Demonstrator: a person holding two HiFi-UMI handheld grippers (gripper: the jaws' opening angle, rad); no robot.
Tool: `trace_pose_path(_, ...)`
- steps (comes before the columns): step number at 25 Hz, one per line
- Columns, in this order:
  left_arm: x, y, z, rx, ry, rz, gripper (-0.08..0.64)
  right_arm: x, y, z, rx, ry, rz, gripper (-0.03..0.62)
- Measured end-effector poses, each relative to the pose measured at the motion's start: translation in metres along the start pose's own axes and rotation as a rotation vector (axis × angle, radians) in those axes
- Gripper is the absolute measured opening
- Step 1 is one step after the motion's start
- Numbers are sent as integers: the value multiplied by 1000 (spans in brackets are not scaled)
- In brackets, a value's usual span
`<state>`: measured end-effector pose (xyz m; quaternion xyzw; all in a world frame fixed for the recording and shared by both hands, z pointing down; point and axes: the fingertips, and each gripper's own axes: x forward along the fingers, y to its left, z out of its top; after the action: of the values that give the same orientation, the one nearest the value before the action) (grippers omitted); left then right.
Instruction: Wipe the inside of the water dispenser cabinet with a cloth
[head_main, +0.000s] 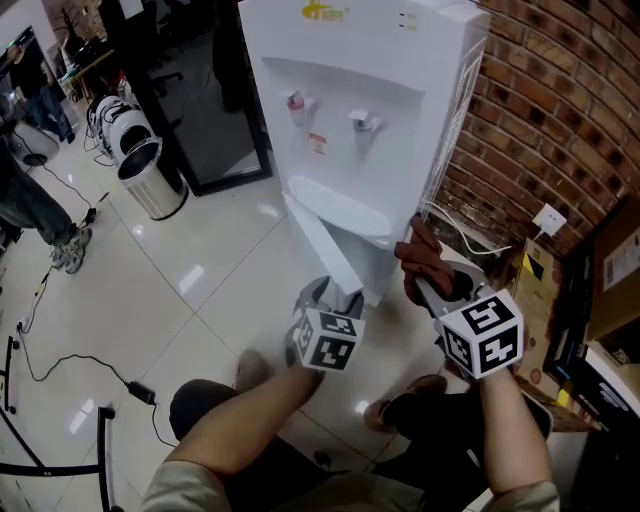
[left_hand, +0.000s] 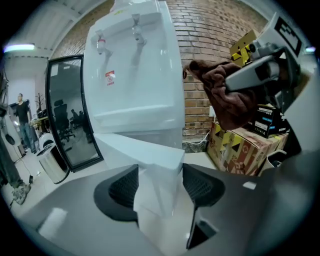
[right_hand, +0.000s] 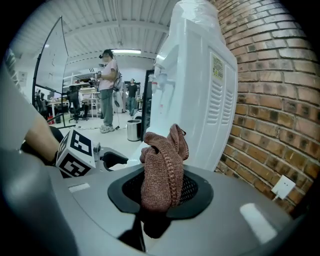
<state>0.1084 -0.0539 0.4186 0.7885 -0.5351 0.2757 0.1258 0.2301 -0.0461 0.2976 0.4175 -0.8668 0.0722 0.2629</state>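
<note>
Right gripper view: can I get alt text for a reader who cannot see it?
The right gripper has its jaws closed on a bunched brown knitted cloth, held up before a white water dispenser beside a red brick wall. The left gripper with its marker cube shows at left; people stand far behind.

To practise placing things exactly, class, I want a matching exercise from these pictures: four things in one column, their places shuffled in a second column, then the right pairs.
Things
1. reddish-brown knitted cloth
2. white cabinet door
3. round silver metal bin
4. printed cardboard box

Places
A. on the tiled floor, left of the white water dispenser in the head view
B. clamped in the right gripper
C. between the jaws of the left gripper
D. at the foot of the red brick wall

Pairs: 1-B, 2-C, 3-A, 4-D
</note>
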Motion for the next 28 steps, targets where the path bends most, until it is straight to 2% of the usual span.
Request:
trace_pose_path(7, -41, 37, -34, 16, 1, 14, 255, 20, 47, 43, -52, -77, 108, 106)
trace_pose_path(10, -55, 55, -48, -2, 14, 38, 231, 29, 73, 62, -92, -110, 153, 106)
trace_pose_path(15, -76, 82, -64, -30, 39, 75, 202, 43, 113, 67, -178, -99, 213, 107)
trace_pose_path(18, -84, 95, -74, -49, 36, 103, 152, 51, 124, 70, -191, -95, 232, 107)
trace_pose_path(25, -96, 134, -87, -93, 37, 194, 132, 73, 146, 98, -180, -139, 276, 107)
trace_pose_path(26, -99, 143, -90, -100, 41, 220, 121, 76, 153, 103, -182, -147, 286, 107)
trace_pose_path(28, -106, 166, -98, -128, 47, 294, 0, 81, 167, 113, -188, -165, 307, 107)
